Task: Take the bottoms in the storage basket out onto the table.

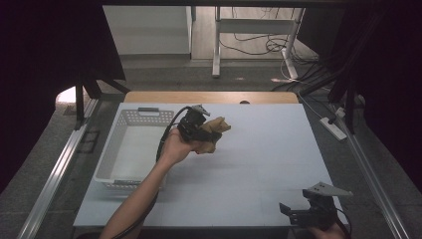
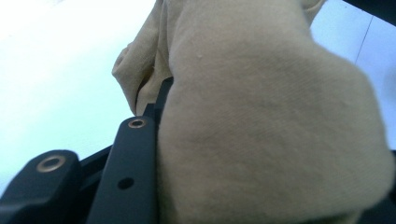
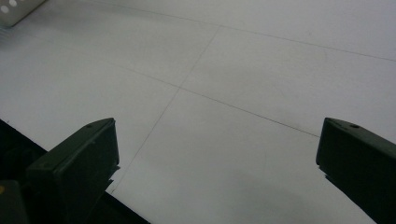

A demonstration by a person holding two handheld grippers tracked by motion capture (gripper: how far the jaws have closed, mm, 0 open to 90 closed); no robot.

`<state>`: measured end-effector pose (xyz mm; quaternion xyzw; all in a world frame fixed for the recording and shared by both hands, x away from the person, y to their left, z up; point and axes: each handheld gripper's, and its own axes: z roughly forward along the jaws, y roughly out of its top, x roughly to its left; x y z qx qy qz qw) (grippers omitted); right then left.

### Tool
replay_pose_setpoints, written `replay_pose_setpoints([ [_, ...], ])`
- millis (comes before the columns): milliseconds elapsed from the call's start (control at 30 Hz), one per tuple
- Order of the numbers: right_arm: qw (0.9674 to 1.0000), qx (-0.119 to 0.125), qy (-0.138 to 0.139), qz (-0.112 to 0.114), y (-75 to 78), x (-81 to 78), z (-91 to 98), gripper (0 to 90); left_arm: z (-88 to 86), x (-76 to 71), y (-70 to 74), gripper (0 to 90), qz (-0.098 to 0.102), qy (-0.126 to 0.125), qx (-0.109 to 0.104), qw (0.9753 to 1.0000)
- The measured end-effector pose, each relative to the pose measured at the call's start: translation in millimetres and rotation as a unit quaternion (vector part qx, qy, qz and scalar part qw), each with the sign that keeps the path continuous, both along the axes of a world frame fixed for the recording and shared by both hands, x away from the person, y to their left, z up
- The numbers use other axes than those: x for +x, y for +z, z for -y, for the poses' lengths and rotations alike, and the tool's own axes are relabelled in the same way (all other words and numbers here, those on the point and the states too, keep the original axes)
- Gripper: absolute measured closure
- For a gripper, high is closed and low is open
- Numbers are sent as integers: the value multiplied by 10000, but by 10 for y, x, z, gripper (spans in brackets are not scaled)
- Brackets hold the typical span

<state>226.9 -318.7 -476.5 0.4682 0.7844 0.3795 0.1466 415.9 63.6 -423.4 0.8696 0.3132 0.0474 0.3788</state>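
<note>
The cloth [image 1: 215,130], a crumpled tan wad, is clamped in the left tool [image 1: 203,128] and held above the surface [image 1: 259,164] just right of the basket [image 1: 130,149], near the far-left part of the surface. In the left tool view the fabric [image 2: 261,121] bulges over one black jaw and hides the other, so the grip looks to be on a fold, not the whole wad. Loose folds hang below the hand. Judging from that, the cloth could slip free if the fold pulls out, or a trailing end could catch on the basket's near wall and drape over the rim instead of landing inside. The basket stands along the left edge, apparently with nothing in it. The right tool [image 1: 311,211] rests at the near-right corner, its jaws wide apart with nothing between them, well clear of the path.
</note>
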Motion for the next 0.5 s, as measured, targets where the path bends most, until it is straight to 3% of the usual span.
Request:
replay_pose_setpoints([
  [500, 10000, 11, 10, 7, 1, -2, 3, 0, 171, 91, -212, 607, -108, 72, 89, 9999],
])
